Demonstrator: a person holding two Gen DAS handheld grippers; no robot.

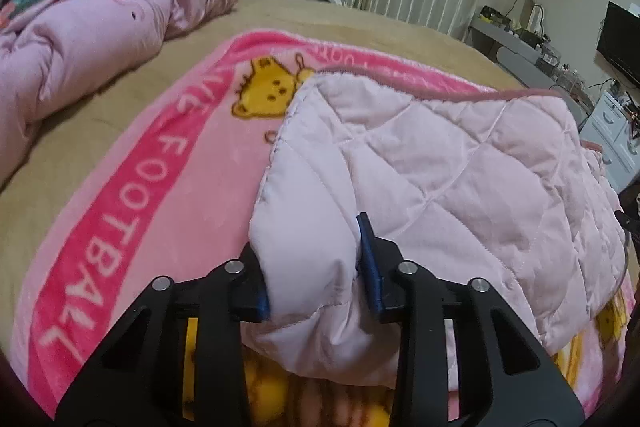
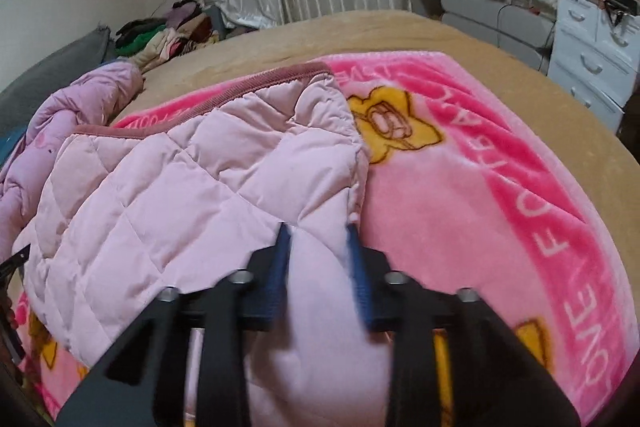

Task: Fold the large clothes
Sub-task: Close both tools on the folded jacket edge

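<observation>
at the far left a crumpled lilac-pink padded duvet (image 1: pixel 100 39) lies heaped on the tan bed sheet (image 1: pixel 360 23). next to it a bright pink plush blanket (image 1: pixel 132 187) with white lettering and yellow bear figures is spread flat on the bed. on top of the blanket lies the pale pink quilted jacket (image 1: pixel 460 167), its darker pink ribbed hem at the far edge. the left gripper (image 1: pixel 316 267) has its blue-padded fingers pinched in on a near fold of the jacket, cloth bulging between them. the right gripper (image 2: pixel 318 255) likewise squeezes a puffed near fold at the jacket's right edge. white drawers (image 2: pixel 592 59) stand far right.
</observation>
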